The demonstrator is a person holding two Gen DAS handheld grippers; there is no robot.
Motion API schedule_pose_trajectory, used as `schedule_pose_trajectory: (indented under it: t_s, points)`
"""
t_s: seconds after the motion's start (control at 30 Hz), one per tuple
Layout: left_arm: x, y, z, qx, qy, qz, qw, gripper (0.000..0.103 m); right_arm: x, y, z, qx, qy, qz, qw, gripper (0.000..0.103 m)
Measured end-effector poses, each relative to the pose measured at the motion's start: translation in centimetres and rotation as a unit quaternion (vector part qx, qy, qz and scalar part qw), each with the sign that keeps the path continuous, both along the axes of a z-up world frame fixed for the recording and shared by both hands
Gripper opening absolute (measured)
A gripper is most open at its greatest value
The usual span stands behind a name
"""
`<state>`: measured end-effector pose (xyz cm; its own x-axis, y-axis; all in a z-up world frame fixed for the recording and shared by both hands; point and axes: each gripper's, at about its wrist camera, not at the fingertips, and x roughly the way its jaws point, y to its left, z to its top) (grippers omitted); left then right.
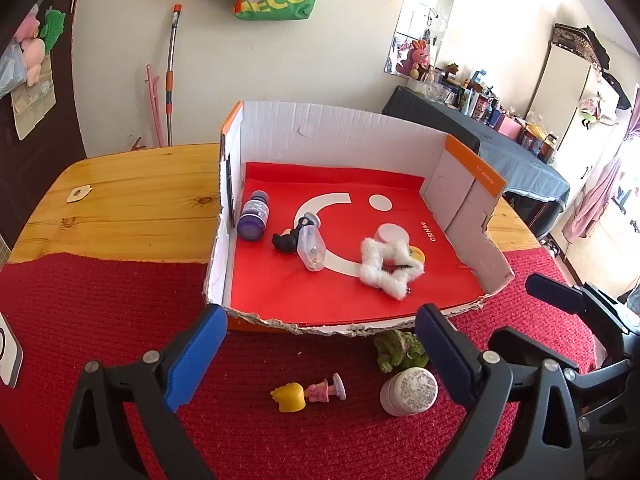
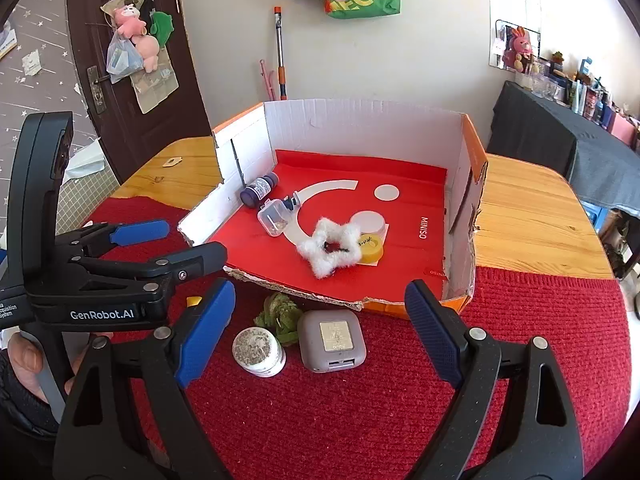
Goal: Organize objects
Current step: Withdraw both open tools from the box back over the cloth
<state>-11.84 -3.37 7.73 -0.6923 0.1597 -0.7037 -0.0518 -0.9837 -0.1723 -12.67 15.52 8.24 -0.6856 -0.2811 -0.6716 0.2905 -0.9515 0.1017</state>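
Both grippers are the closest things here, black plastic frames with ribbed blue rubber pads, and both sit spread wide with nothing between the pads: left gripper (image 1: 316,354), right gripper (image 2: 320,332). Straight ahead of the left one, lying on the knitted red cloth (image 1: 100,312), there's a little toy figure (image 1: 308,392) with a glossy yellow head and pink body, tipped on its side, one of those. Just right of it, near the right pad, a round squat jar (image 1: 408,391) with a glittery silver lid, and behind that a lumpy green frog figure (image 1: 398,350). From the right wrist view the same jar and frog sit just ahead of the left pad, with a rounded grey square case (image 2: 332,340) right beside them, dead centre between the fingers but not touched. Farther out is the torn white cardboard box (image 1: 340,128) with orange edges and a smooth red paper liner. Inside I count one purple bottle (image 1: 254,216), one clear plastic bottle (image 1: 311,250), one small black figure (image 1: 286,238), one fluffy white star-shaped scrunchie (image 1: 386,266), one white round lid (image 1: 392,236) and one yellow tin (image 2: 370,247). All of it sits on a varnished pine table (image 1: 132,200).
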Motion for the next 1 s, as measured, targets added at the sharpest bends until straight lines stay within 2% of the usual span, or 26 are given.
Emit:
schedule_pose_trajectory:
  t_s: [0.17, 0.4, 1.0]
  points:
    - [0.6, 0.0, 0.1, -0.001, 0.0, 0.0, 1.0, 0.097, 0.8, 0.1, 0.1, 0.002, 0.002, -0.002, 1.0, 0.087]
    - [1.7, 0.2, -0.3, -0.003, -0.002, 0.002, 1.0, 0.103, 1.9, 0.1, 0.0, 0.006, 0.006, -0.005, 1.0, 0.087]
    - [3.0, 0.3, -2.2, -0.004, -0.026, 0.001, 0.9997, 0.103, 3.5, 0.6, -1.5, 0.013, -0.008, -0.014, 1.0, 0.088]
